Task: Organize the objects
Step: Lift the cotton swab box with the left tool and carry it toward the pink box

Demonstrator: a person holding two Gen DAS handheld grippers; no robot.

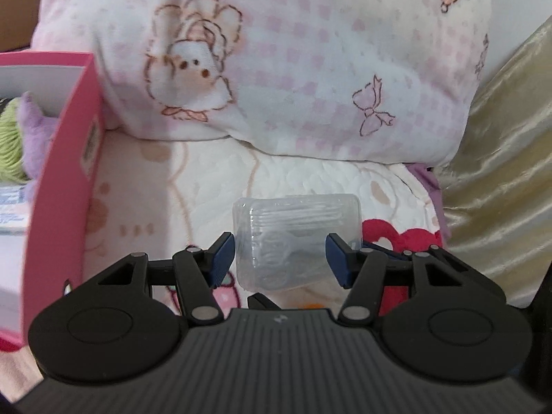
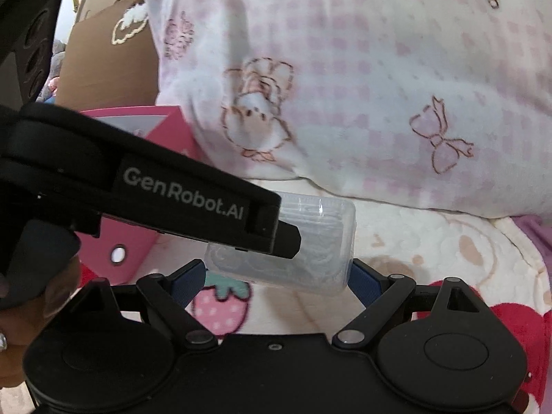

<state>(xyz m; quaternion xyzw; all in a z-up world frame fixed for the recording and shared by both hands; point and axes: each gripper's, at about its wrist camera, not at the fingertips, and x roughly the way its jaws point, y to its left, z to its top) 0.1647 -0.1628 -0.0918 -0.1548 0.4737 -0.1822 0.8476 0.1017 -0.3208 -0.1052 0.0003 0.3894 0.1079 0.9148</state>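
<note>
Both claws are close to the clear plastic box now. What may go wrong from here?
1. The smooth clear plastic box sits tilted between the right claw pads, so it may slip onto the soft printed blanket.
2. The left claw crowds the same box, so the claws may collide or twist it.
3. The pink cardboard box wall is near and may be bumped.

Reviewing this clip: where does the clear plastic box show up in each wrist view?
Left wrist: clear plastic box low centre, between the hand-held gripper's blue pads.
Right wrist: same box centre, partly hidden behind the other hand-held gripper.
Shared landmark: pink box, left edge in one, left in the other.
</note>
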